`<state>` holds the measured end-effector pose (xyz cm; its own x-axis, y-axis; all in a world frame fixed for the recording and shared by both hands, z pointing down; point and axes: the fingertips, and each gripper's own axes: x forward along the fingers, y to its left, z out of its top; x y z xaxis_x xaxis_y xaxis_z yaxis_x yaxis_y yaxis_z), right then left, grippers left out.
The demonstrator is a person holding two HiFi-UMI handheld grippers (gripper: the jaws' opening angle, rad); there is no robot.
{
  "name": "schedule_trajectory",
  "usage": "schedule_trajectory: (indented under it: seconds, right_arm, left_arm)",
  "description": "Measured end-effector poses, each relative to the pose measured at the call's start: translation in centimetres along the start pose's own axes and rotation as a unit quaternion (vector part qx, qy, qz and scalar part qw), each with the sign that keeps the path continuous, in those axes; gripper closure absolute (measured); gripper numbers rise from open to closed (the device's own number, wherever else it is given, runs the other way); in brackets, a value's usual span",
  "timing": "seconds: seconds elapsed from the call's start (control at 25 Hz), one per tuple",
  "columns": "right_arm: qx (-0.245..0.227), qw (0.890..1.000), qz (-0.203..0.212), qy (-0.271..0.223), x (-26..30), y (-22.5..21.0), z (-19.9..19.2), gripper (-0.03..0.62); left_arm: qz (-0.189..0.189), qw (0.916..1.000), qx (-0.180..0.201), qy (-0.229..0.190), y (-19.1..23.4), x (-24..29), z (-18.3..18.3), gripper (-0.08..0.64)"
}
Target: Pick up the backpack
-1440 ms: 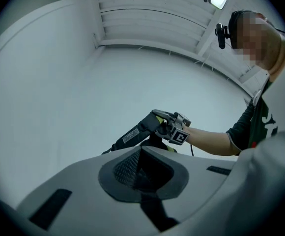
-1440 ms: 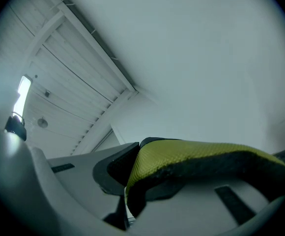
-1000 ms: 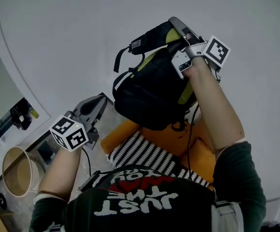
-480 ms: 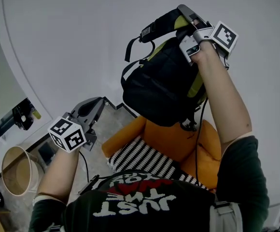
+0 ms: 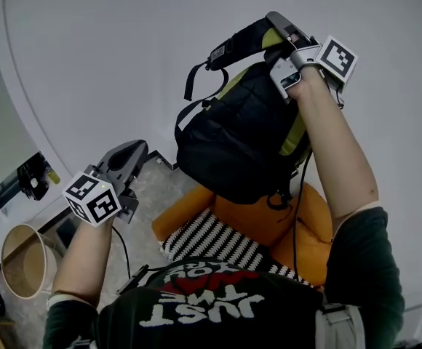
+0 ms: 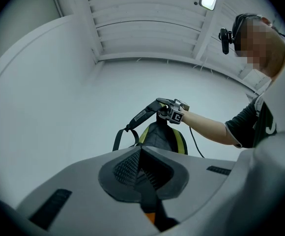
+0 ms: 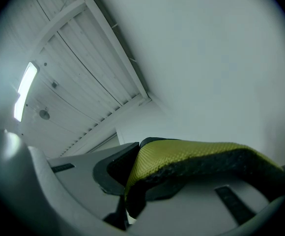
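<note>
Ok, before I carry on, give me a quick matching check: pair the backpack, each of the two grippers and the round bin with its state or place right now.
Things:
1. black and yellow-green fabric backpack
2. right gripper
3. left gripper
4. round tan bin

States or places:
A. jaws together, nothing between them
B. on the floor, at the lower left of the head view
C. hanging in the air above the orange upholstered seat
D. clamped on the padded yellow-green shoulder strap

Pairs: 1-C, 2-D, 3-A, 4-B
</note>
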<state>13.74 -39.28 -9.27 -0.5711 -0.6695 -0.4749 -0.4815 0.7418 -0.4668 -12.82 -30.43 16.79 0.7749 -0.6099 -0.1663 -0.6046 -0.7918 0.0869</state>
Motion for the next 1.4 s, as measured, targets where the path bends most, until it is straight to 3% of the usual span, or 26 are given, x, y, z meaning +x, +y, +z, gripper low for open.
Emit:
schedule_trajectory:
  seconds: [1.4]
  right_arm:
    - [-0.018,1.000,-0.017,0.011,0.2,0.7,-0.1,0.534]
  left_arm:
    - [-0.002,0.9999,0.007,-0.009,0.7,-0.5,2.1,0.549]
